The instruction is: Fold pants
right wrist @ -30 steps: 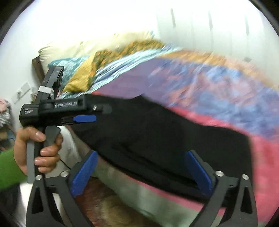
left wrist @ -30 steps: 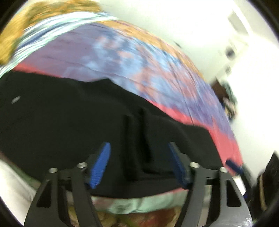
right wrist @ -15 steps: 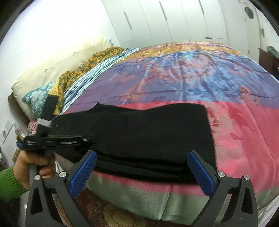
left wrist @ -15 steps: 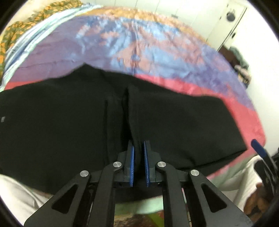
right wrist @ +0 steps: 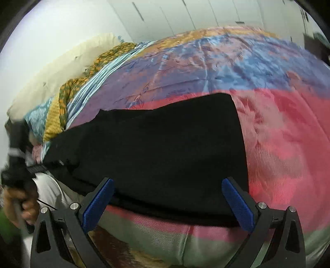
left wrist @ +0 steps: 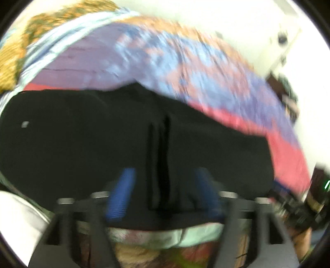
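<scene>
Black pants (right wrist: 160, 152) lie flat across the near edge of a bed with a colourful bedspread (right wrist: 237, 61). In the left wrist view the pants (left wrist: 103, 144) fill the middle, with a raised vertical crease (left wrist: 158, 165) between my fingers. My left gripper (left wrist: 163, 195) is open, its blue pads either side of the crease at the pants' near edge. My right gripper (right wrist: 168, 203) is open and empty, straddling the pants' near hem without holding it. The view from the left wrist is blurred.
Pillows (right wrist: 61, 68) and a yellow patterned cloth (right wrist: 59, 111) lie at the head of the bed on the left. White wardrobe doors (right wrist: 185, 16) stand behind. The bedspread hangs over the bed's near edge (right wrist: 165, 233). The left gripper's handle and hand (right wrist: 16, 181) show at far left.
Half a second ago the left gripper was shut on the crease; now it is open again and the crease stands free. The right gripper has stayed open, moving closer to the hem.
</scene>
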Demonstrator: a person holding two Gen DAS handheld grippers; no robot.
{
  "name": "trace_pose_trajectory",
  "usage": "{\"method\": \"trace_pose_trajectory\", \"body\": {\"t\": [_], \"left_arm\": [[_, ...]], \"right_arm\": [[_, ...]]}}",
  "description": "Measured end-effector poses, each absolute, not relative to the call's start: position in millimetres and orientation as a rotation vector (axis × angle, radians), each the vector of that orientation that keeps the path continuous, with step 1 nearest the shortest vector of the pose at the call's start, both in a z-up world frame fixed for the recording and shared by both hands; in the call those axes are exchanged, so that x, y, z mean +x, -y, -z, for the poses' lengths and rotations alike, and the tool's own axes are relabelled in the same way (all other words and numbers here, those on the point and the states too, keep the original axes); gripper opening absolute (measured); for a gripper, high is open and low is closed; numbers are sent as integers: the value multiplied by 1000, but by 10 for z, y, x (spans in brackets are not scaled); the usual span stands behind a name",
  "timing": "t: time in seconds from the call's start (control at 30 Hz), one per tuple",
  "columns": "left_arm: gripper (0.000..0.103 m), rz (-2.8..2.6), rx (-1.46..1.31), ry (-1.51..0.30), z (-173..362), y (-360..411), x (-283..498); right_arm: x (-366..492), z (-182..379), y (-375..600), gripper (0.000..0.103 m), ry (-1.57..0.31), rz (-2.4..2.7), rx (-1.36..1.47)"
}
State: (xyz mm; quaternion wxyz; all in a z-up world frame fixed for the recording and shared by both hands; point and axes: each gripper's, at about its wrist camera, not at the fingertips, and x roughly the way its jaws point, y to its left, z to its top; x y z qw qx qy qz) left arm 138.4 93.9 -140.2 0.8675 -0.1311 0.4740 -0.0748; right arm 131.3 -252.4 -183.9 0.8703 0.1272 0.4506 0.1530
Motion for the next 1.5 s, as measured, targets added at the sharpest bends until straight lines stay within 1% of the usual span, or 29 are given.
{"method": "trace_pose_trajectory", "body": {"t": [0.03,0.13,0.2,0.23,0.27,0.3,0.33,0.4,0.5,0.53,0.6,0.67,0.73,0.8,0.83,0.9,1.0,1.03,1.1,1.13,1.17,1.2,1.23,1.33,1.37,1.4,1.43,1.47,1.5], "left_arm": [[82,151,-291,-996,1408,-985,1417],[79,182,-277,-1103,1614,-900,1630],[64,173,-199,-1168,1811,-737,1733],[60,162,-165,-1173,1856,-666,1743],[39,143,-118,-1152,1875,-587,1740],[26,126,-70,-1139,1881,-519,1737],[25,112,-44,-1136,1876,-486,1721],[24,109,-46,-1123,1871,-493,1696],[26,134,-72,-1099,1898,-550,1659],[27,141,-89,-1094,1906,-582,1651],[29,146,-122,-1092,1902,-624,1652],[29,152,-139,-1089,1920,-658,1653],[32,162,-136,-1081,1921,-656,1643],[33,171,-124,-1076,1928,-630,1644],[33,171,-113,-1073,1933,-622,1638],[33,171,-111,-1067,1936,-621,1631],[34,173,-129,-1070,1943,-634,1662],[34,173,-132,-1070,1947,-637,1672],[34,171,-137,-1068,1951,-639,1679],[34,171,-140,-1067,1953,-641,1675],[34,173,-140,-1065,1955,-641,1668],[34,174,-135,-1063,1955,-636,1664],[34,176,-129,-1061,1955,-635,1659],[34,180,-130,-1059,1956,-640,1656],[34,179,-136,-1061,1957,-645,1660],[35,178,-140,-1061,1957,-647,1664],[35,178,-141,-1061,1957,-646,1667],[35,179,-139,-1060,1957,-644,1667],[35,180,-137,-1060,1956,-642,1665]], "right_arm": [[1308,1841,2517,103,-938,-318,262],[1305,1849,2475,103,-935,-310,229],[1296,1849,2446,103,-933,-308,211],[1301,1872,2449,103,-932,-309,206],[1298,1893,2460,103,-931,-312,203],[1294,1888,2462,103,-931,-317,199],[1295,1861,2477,103,-934,-323,200],[1300,1723,2561,103,-927,-328,248],[1393,1398,2735,103,-852,-373,359],[1508,1265,2770,103,-830,-415,385],[1768,1169,2778,103,-832,-515,430],[2039,1311,2762,103,-918,-588,482],[2350,1791,2791,103,-1100,-512,499],[2490,2230,2889,93,-1240,-435,530],[2477,2224,2959,92,-1199,-443,565],[2401,2056,3005,92,-1172,-430,582],[2091,1708,3060,92,-1067,-485,618],[1930,1628,3063,94,-1028,-508,618],[1706,1670,3030,98,-1011,-528,610],[1594,1869,2992,100,-1068,-508,587],[1558,2022,2985,99,-1118,-489,565],[1497,2129,2987,96,-1115,-482,535],[1456,2076,2988,93,-1078,-481,514],[1444,1821,3012,93,-1036,-449,530],[1412,1695,3017,94,-990,-463,534],[1389,1623,3003,94,-952,-467,520],[1356,1577,2979,98,-917,-465,491],[1361,1614,2946,101,-920,-461,483],[1383,1723,2921,101,-951,-452,484]]}}
